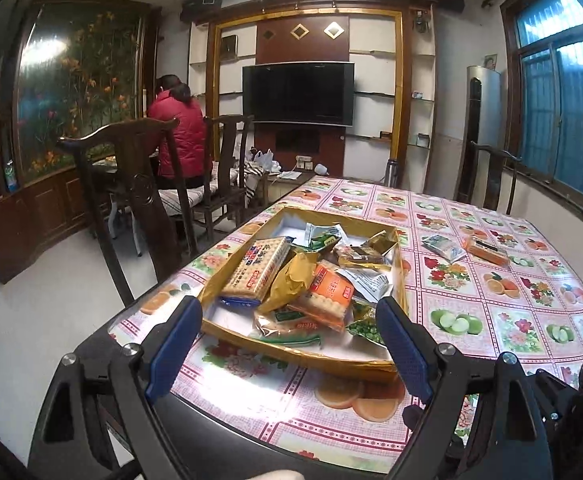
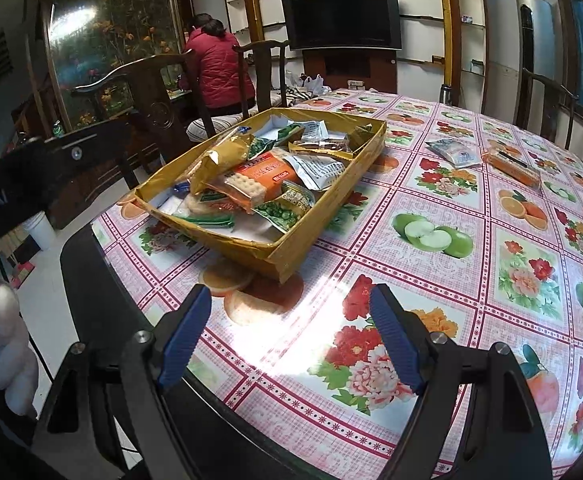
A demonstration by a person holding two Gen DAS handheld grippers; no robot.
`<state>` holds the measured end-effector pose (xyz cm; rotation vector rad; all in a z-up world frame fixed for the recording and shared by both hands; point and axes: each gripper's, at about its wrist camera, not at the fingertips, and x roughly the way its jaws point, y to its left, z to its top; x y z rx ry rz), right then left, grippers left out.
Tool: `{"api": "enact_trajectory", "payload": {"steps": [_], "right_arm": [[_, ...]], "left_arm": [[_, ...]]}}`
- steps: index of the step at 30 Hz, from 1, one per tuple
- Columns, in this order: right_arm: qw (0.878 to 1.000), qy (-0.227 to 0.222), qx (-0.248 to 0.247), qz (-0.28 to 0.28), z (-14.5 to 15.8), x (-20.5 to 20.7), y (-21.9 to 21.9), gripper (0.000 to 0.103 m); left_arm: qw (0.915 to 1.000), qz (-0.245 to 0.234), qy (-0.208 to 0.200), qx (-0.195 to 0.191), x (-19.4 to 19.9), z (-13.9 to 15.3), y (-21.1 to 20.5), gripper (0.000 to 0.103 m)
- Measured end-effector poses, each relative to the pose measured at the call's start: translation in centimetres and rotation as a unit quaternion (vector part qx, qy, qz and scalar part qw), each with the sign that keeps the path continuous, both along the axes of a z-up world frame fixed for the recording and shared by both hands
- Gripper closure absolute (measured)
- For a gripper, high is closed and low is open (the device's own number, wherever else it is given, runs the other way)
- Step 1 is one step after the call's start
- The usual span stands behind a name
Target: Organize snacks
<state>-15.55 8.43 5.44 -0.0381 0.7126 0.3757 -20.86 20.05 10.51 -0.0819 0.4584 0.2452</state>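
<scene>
- The table (image 2: 431,200) carried a cloth printed with fruit and flowers.
- A shallow gold tray (image 1: 227,268) stood toward the table's left edge, piled with snack packets.
- In the tray, a cracker pack (image 1: 257,270) with red and blue print leaned on the left wall; a yellow bag (image 1: 291,280) lay beside it, against an orange cracker pack (image 1: 329,292).
- A green pea packet (image 2: 287,210) lay at the near right corner of the tray, partly under the orange pack.
- A white packet (image 1: 365,278) with black print and a dark wrapped bar (image 1: 361,256) lay toward the tray's far side.
- Two snacks were outside the tray, on the cloth to the right and well apart from it: a pale blue pouch (image 1: 443,246) and, just beside it, an orange bar (image 1: 485,251).
- The left gripper (image 1: 287,340) was released, jaws spread wide, hovering at the tray's near edge with nothing between its pads.
- The right gripper (image 2: 289,330) was likewise released and empty, over bare cloth short of the tray's near corner.
- A hand (image 2: 7,360) showed at the left edge of the right wrist view, behind the other tool.
- A person (image 1: 181,136) in a red jacket sat at the far side of the room, back turned, near a dark television (image 1: 297,94).
</scene>
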Motion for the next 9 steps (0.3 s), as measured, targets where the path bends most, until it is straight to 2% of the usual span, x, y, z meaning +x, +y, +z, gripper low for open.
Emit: {"api": "enact_trajectory", "payload": {"steps": [6,9], "right_arm": [[1.0,-0.013,-0.008,0.019,0.4,-0.7,1.0,0.021],[1.0,-0.015,0.0,0.022,0.8,-0.8,0.9,0.021]], "left_arm": [[0.9998,0.012,0.014,-0.007,0.2,0.0,-0.2,0.014],[0.9996,0.016,0.022,0.012,0.8,0.3,-1.0,0.014]]}}
